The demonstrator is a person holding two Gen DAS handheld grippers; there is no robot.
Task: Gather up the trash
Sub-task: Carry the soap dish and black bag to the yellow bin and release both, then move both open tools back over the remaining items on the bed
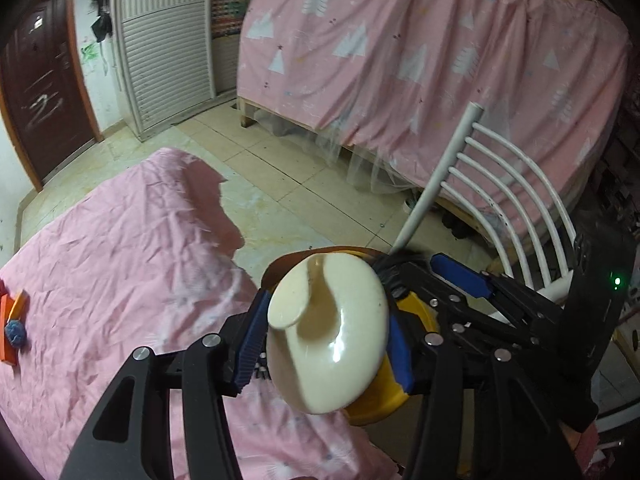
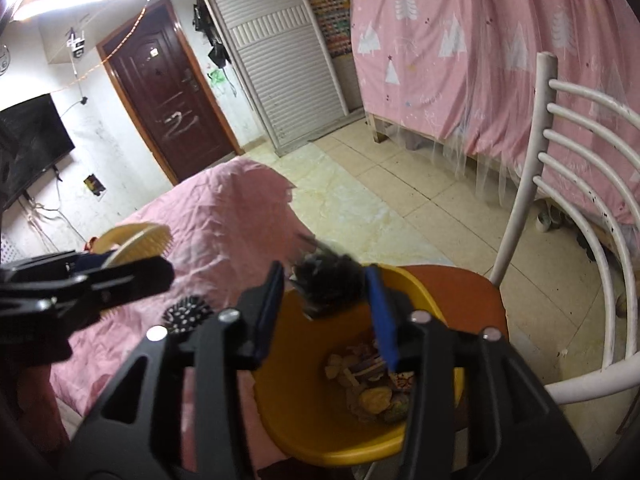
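Note:
My left gripper [image 1: 326,340] is shut on a cream hairbrush [image 1: 328,336], gripping its oval back; the brush also shows at the left of the right wrist view [image 2: 136,245]. My right gripper [image 2: 326,300] stands open over a yellow bin [image 2: 320,420], which holds wrappers and scraps. A dark clump of hair [image 2: 328,280] sits between the right fingertips at the bin's far rim; it looks loose and blurred. The bin stands on a brown chair seat [image 2: 472,300]. In the left wrist view the bin [image 1: 416,312] sits behind the brush.
A table under a pink cloth [image 1: 120,260] lies to the left, with a black spiky ball [image 2: 186,314], an orange card [image 1: 10,320] and a blue pompom [image 1: 16,332]. The white chair back [image 2: 580,200] rises at right. A pink-draped bed [image 1: 440,60] stands behind.

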